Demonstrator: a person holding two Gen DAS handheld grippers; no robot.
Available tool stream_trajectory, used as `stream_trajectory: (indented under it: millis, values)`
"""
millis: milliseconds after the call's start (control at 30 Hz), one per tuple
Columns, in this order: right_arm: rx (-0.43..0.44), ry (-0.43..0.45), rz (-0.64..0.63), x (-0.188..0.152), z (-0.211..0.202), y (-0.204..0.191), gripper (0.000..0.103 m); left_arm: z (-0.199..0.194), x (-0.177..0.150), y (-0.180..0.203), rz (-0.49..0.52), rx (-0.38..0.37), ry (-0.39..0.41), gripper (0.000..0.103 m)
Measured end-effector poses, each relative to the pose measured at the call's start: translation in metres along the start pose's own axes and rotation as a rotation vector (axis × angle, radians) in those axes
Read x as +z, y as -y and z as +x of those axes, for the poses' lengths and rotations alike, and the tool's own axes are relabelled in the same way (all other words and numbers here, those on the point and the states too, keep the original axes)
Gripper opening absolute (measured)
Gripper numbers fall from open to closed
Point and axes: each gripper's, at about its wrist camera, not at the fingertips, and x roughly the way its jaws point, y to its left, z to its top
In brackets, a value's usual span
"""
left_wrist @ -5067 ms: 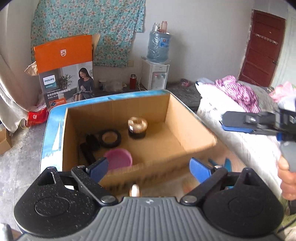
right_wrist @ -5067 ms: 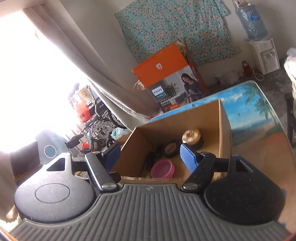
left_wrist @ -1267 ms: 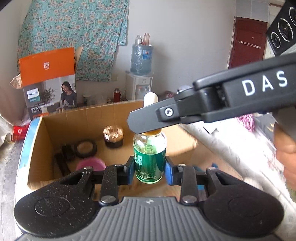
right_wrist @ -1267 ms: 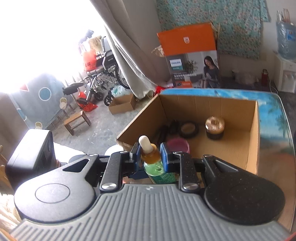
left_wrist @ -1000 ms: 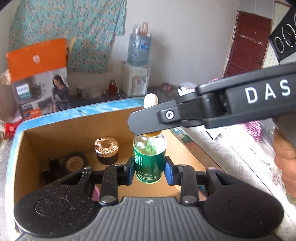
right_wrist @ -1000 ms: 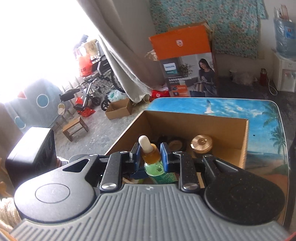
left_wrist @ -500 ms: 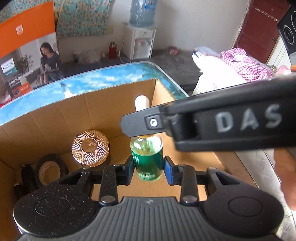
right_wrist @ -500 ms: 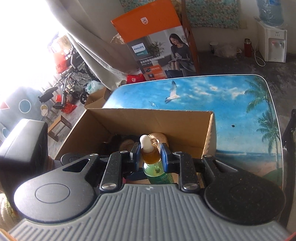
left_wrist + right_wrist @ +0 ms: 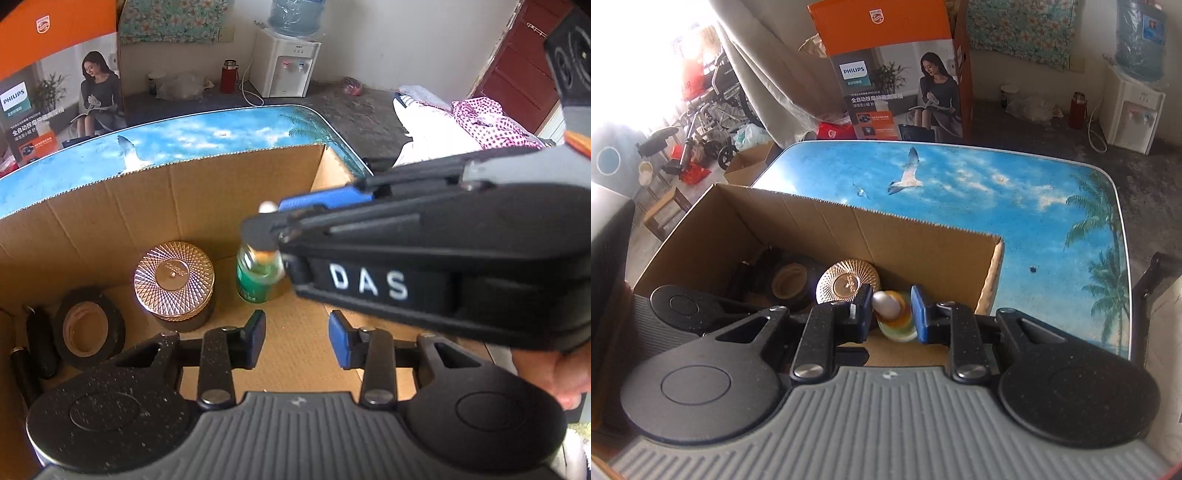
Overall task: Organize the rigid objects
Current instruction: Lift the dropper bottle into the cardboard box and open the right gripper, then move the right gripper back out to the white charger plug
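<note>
So, left wrist view first: the left gripper [image 9: 295, 338] is seen with its jaws parted and nothing between them, hovering just short of the bottle [image 9: 258, 275]. The bottle is stood upright on the floor of the box [image 9: 229, 192], just beside a gold-lidded jar [image 9: 174, 275], with a tape roll [image 9: 88, 326] further left. The bottle's top is partly hidden by the right gripper [image 9: 280, 218], which reaches in from the side.

Right wrist view: the bottle's dropper bulb and amber neck are framed between the blue pads [image 9: 923, 314]. Whether the neck is actually pinched or the pads are only close on each side can't be told from this angle. The box is set on the worktop [image 9: 997, 192] with the beach print.

On handling: the bottle is probably glass, so stiff, smooth and breakable if tipped hard. The rubber bulb is soft and would squash, so the neck or body is judged the better place to be gripped. It looks small and light.
</note>
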Motion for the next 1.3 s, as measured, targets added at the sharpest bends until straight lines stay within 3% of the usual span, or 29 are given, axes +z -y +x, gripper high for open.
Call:
stream_trajectory:
  millis: [367, 567, 667, 833, 933, 1033, 1133, 1300]
  values:
    - [-0.008, 0.083, 0.077, -0.004, -0.047, 0.000, 0.034, -0.025, -0.004, 0.006, 0.009, 0.021, 0.069, 0.064]
    - [-0.016, 0.223, 0.125, -0.031, -0.121, -0.012, 0.057, -0.073, -0.021, 0.015, 0.033, -0.008, 0.158, 0.082]
    - [-0.018, 0.298, 0.138, -0.053, -0.159, -0.025, 0.079, -0.102, -0.040, 0.018, 0.055, -0.023, 0.206, 0.093]
    - [-0.053, 0.429, 0.137, -0.105, -0.209, -0.054, 0.101, -0.147, -0.081, 0.019, 0.082, -0.015, 0.282, 0.100]
    - [-0.005, 0.463, 0.193, -0.138, -0.223, -0.066, 0.102, -0.162, -0.109, 0.009, 0.027, -0.021, 0.315, 0.103]
    - [0.027, 0.462, 0.241, -0.165, -0.224, -0.080, 0.102, -0.164, -0.138, -0.003, -0.032, 0.038, 0.317, 0.103]
    - [-0.061, 0.450, 0.205, -0.183, -0.215, -0.102, 0.102, -0.161, -0.166, -0.014, -0.090, 0.038, 0.287, 0.103]
    - [-0.211, 0.367, 0.075, -0.195, -0.187, -0.140, 0.102, -0.165, -0.213, -0.028, -0.171, 0.087, 0.334, 0.103]
